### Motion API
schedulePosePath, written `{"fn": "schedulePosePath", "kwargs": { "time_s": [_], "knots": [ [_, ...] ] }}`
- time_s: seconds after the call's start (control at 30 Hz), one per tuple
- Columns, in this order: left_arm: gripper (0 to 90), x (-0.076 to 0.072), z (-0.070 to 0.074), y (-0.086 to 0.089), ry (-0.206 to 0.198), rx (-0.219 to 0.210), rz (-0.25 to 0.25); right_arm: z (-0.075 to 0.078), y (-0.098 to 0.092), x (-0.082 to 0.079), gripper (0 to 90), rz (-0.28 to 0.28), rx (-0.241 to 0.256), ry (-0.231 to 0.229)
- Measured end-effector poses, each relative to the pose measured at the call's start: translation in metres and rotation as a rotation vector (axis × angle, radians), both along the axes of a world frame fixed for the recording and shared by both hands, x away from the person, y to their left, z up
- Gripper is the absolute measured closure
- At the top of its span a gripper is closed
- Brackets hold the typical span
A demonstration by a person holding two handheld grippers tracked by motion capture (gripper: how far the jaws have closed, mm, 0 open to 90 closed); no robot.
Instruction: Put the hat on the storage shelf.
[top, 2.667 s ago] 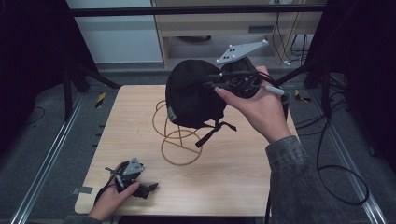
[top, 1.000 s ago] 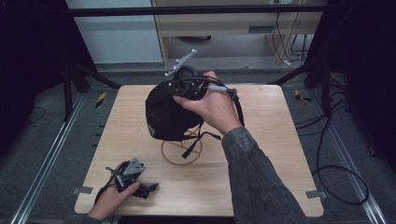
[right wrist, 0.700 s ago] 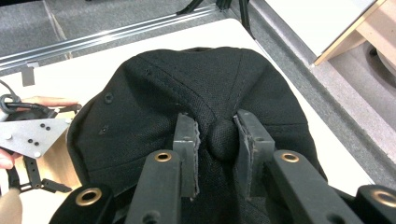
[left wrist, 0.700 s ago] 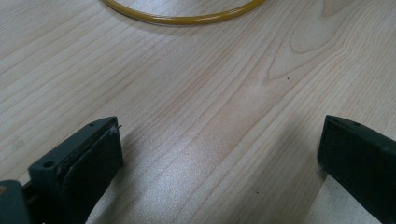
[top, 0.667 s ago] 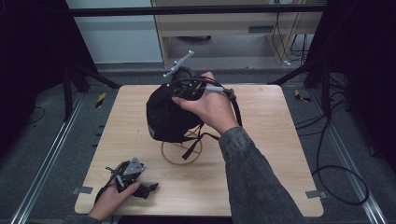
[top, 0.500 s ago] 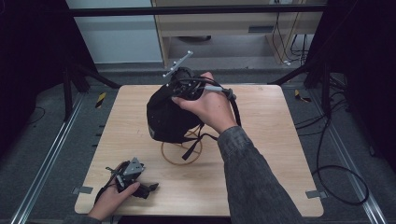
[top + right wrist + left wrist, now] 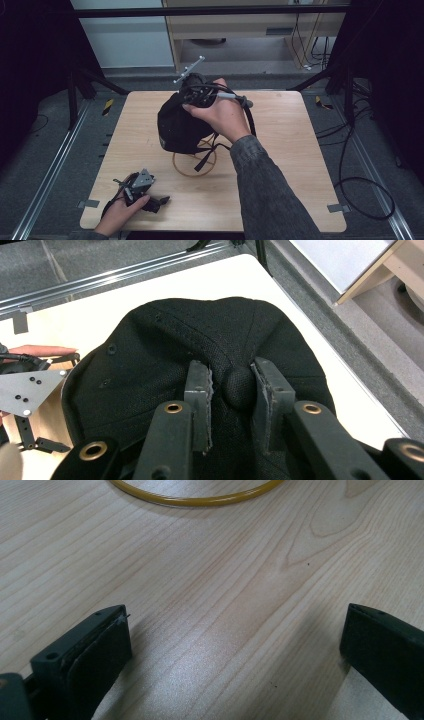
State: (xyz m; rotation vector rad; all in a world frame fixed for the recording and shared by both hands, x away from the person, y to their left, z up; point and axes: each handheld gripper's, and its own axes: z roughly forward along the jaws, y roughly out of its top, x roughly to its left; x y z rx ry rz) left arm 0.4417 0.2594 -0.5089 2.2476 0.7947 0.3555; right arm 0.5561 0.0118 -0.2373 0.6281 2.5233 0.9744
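Observation:
A black cap (image 7: 180, 125) hangs over a yellow wire stand (image 7: 186, 170) near the middle of the wooden table (image 7: 280, 165). My right gripper (image 7: 192, 92) holds it from above. In the right gripper view the jaws of that gripper (image 7: 231, 370) pinch the cap's top button (image 7: 239, 385) on the crown of the cap (image 7: 150, 355). My left gripper (image 7: 160, 202) lies on the table at the front left, held by a hand. Its jaws (image 7: 235, 640) stand wide apart over bare wood, with the stand's yellow ring (image 7: 200, 501) farther ahead.
The cap's black strap (image 7: 205, 157) dangles inside the stand's ring. A wooden cabinet (image 7: 250, 30) stands behind the table and cables (image 7: 360, 190) lie on the floor at the right. Metal rails (image 7: 50, 170) run along the table's sides.
The right gripper carried the cap left and down from the back right to above the wire stand, then held nearly still. The left gripper has not moved.

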Motion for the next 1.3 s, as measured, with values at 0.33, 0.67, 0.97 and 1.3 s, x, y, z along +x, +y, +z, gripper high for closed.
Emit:
{"fn": "schedulePosePath", "kwargs": {
  "time_s": [0.33, 0.67, 0.97, 1.3],
  "knots": [
    [0.0, 0.000, 0.000, 0.000, 0.000, 0.000, 0.000, -0.002, -0.001, 0.000, 70.9, -0.009, 0.006, 0.005],
    [0.0, 0.000, 0.000, 0.000, 0.000, 0.000, 0.000, -0.003, -0.003, 0.000, 66.9, -0.009, 0.006, 0.003],
    [0.0, 0.000, 0.000, 0.000, 0.000, 0.000, 0.000, -0.003, -0.008, -0.003, 63.0, -0.012, 0.019, 0.010],
    [0.0, 0.000, 0.000, 0.000, 0.000, 0.000, 0.000, 0.002, -0.012, -0.007, 64.1, -0.014, 0.046, 0.007]
  ]
}}
